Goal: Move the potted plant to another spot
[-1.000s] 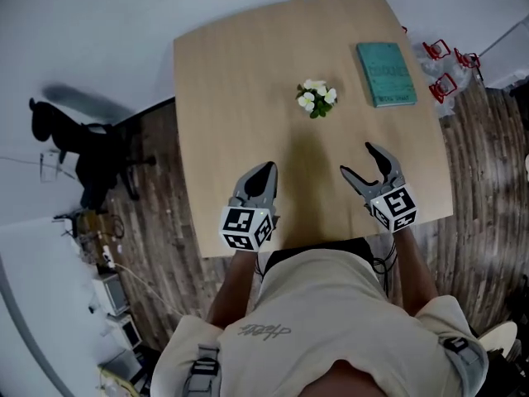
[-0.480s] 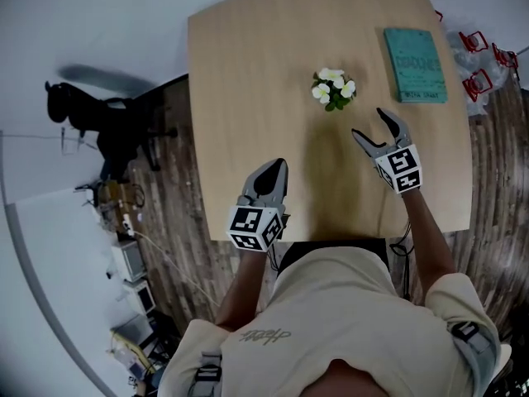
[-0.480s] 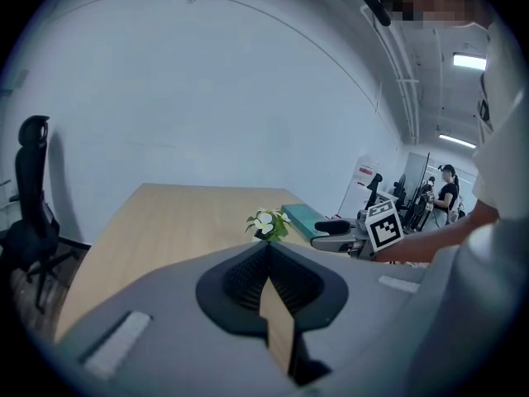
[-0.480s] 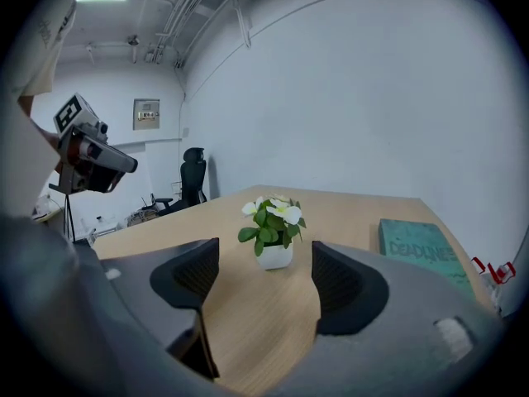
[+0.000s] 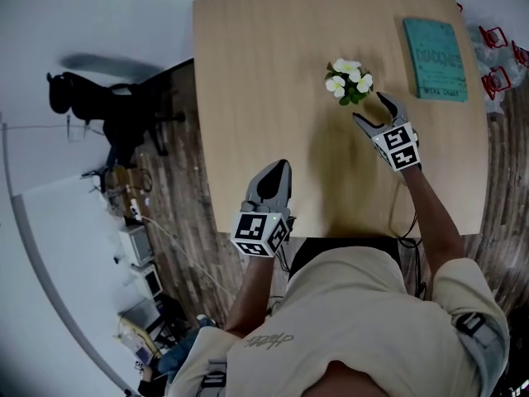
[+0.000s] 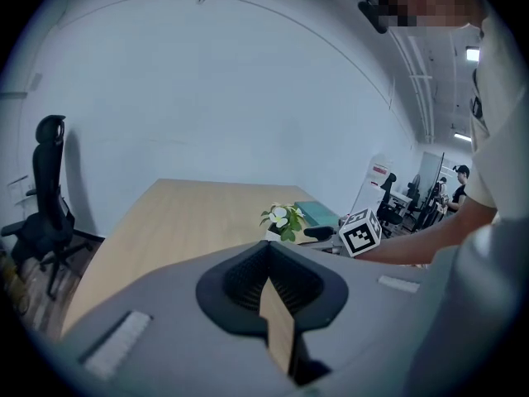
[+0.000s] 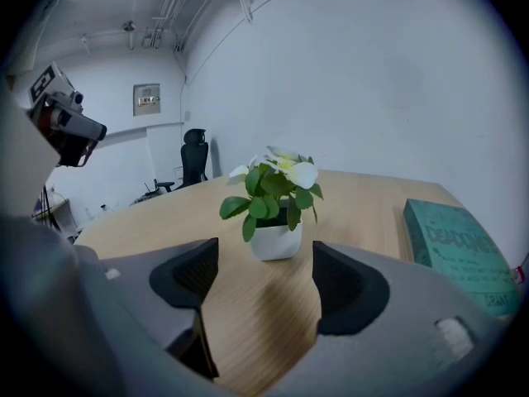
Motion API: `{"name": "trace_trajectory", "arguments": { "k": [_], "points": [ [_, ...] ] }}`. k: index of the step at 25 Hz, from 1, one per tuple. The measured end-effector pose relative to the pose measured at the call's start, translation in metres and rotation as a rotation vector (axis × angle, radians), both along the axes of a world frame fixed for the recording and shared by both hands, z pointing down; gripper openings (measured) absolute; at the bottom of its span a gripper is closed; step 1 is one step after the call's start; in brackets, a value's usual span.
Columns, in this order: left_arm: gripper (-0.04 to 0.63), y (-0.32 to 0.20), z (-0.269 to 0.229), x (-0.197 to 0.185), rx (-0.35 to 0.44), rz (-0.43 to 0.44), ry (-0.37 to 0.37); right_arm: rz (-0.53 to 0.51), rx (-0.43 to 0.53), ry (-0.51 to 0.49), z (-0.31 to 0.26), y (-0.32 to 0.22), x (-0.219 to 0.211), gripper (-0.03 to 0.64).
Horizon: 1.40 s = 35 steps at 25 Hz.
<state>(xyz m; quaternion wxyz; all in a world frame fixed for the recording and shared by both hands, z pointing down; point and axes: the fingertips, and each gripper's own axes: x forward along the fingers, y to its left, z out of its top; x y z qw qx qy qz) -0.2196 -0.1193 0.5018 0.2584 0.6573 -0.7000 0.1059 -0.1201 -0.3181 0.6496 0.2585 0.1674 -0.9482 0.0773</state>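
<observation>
The potted plant, white flowers and green leaves in a small white pot, stands upright on the wooden table right of its middle. My right gripper is open just short of the plant, one jaw on each side of the line to the pot, not touching it. In the right gripper view the right gripper has only bare table between its pads. My left gripper hovers shut near the table's near edge, holding nothing. From the left gripper view the left gripper looks toward the plant.
A teal book lies flat right of the plant, close to the table's right edge. A black office chair stands on the floor to the left. Red clips lie on something beyond the right edge. Boxes and cables clutter the floor lower left.
My right gripper has moved forward and lower, closing in on the plant with its jaws still wide. My left gripper has stayed almost in place.
</observation>
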Motion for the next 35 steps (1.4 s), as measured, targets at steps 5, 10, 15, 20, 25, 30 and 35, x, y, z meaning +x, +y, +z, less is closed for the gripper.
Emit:
{"name": "trace_trajectory", "arguments": {
  "k": [5, 10, 15, 20, 25, 30, 35],
  "points": [
    [0.018, 0.004, 0.012, -0.004, -0.014, -0.035, 0.026, 0.019, -0.039, 0.001, 0.015, -0.013, -0.014, 0.373],
    [0.018, 0.011, 0.023, -0.009, -0.026, -0.070, 0.053, 0.009, -0.028, 0.010, 0.022, -0.022, -0.033, 0.377],
    [0.018, 0.014, 0.031, -0.009, -0.037, -0.095, 0.071, 0.006, -0.022, -0.002, 0.028, -0.029, -0.048, 0.388],
    [0.018, 0.017, 0.029, -0.014, -0.036, -0.105, 0.049, -0.016, 0.000, 0.000, 0.032, -0.028, -0.062, 0.393],
    [0.018, 0.023, 0.030, -0.023, -0.037, -0.131, 0.052, 0.038, 0.011, -0.007, 0.032, -0.027, -0.071, 0.406],
    [0.018, 0.027, 0.029, -0.028, -0.041, -0.140, 0.041, 0.151, 0.045, -0.004, 0.033, -0.042, -0.077, 0.403],
    [0.018, 0.042, 0.027, -0.034, -0.051, -0.144, 0.028, 0.219, 0.068, 0.011, 0.031, -0.050, -0.075, 0.350]
  ]
}}
